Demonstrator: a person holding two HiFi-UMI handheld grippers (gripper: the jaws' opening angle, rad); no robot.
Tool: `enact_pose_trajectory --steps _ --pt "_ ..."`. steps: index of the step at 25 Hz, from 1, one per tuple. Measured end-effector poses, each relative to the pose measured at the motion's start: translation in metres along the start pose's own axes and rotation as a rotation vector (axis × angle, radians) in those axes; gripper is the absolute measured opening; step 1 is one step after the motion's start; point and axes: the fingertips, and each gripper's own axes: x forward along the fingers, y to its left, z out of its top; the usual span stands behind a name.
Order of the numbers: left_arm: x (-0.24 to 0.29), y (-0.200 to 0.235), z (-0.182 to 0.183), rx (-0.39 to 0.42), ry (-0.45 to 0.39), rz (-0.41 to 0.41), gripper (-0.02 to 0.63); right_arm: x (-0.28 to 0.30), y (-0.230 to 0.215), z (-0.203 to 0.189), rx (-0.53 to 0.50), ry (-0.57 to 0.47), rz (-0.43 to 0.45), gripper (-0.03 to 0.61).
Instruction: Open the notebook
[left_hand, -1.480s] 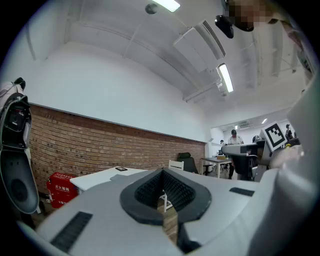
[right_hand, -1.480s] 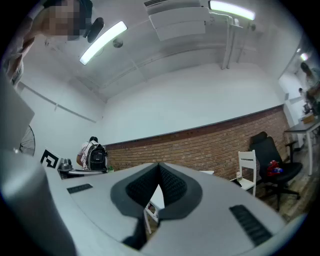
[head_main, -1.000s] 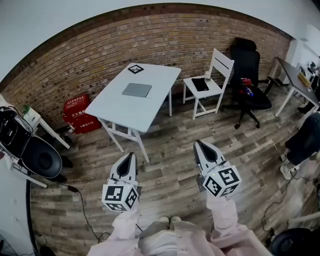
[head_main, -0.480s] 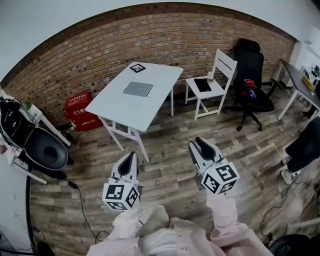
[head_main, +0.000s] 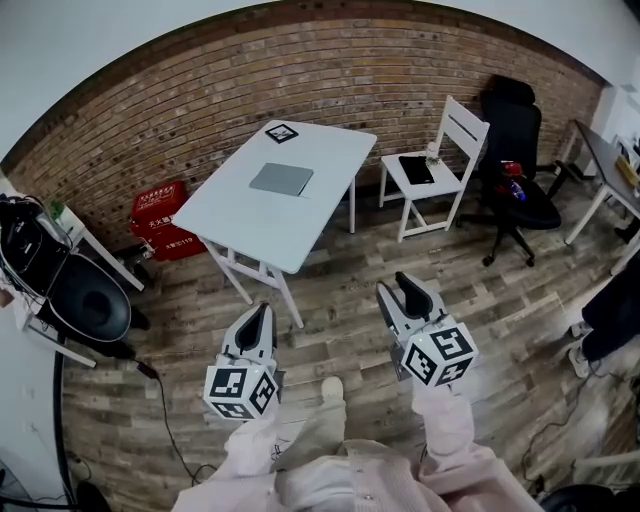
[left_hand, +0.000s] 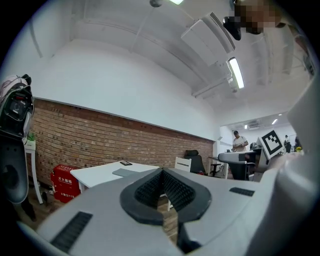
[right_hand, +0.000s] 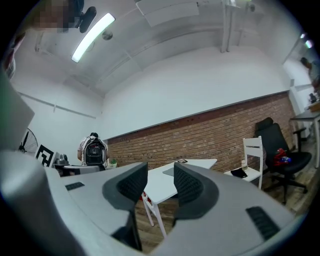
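A closed grey notebook lies flat on the white table, far ahead of both grippers. It also shows as a thin grey slab in the left gripper view and as the notebook just past the right gripper's jaws. My left gripper hangs over the wooden floor before the table, its jaws shut with nothing between them. My right gripper is level beside it to the right; its jaws have just been opening and stand open and empty.
A marker tag lies at the table's far end. A white chair with a dark object stands right of the table, a black office chair beyond it. A red crate sits by the brick wall, a backpack at left.
The right gripper's jaws have gone from shut to open. The table has drawn slightly closer and shifted right in the head view as I step forward.
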Motion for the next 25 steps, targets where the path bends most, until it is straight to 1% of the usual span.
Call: enact_pose_trajectory --steps 2,9,14,17,21,25 --pt "0.017 0.009 -0.001 -0.008 0.006 0.003 -0.008 0.018 -0.008 -0.002 0.003 0.012 -0.001 0.155" --pt "0.082 0.041 -0.009 -0.037 0.047 -0.003 -0.008 0.085 -0.04 -0.006 0.022 0.051 -0.004 0.155" --pt "0.123 0.067 -0.013 -0.055 0.065 -0.001 -0.008 0.132 -0.06 -0.01 0.072 0.067 -0.03 0.155" --pt "0.149 0.08 -0.016 -0.076 0.077 -0.001 -0.008 0.158 -0.068 -0.014 0.083 0.092 -0.026 0.155" --pt "0.18 0.094 -0.018 -0.088 0.088 -0.014 -0.008 0.188 -0.081 -0.018 0.102 0.112 -0.027 0.155" --pt "0.201 0.105 -0.024 -0.092 0.101 -0.023 -0.008 0.211 -0.09 -0.023 0.113 0.117 -0.031 0.155"
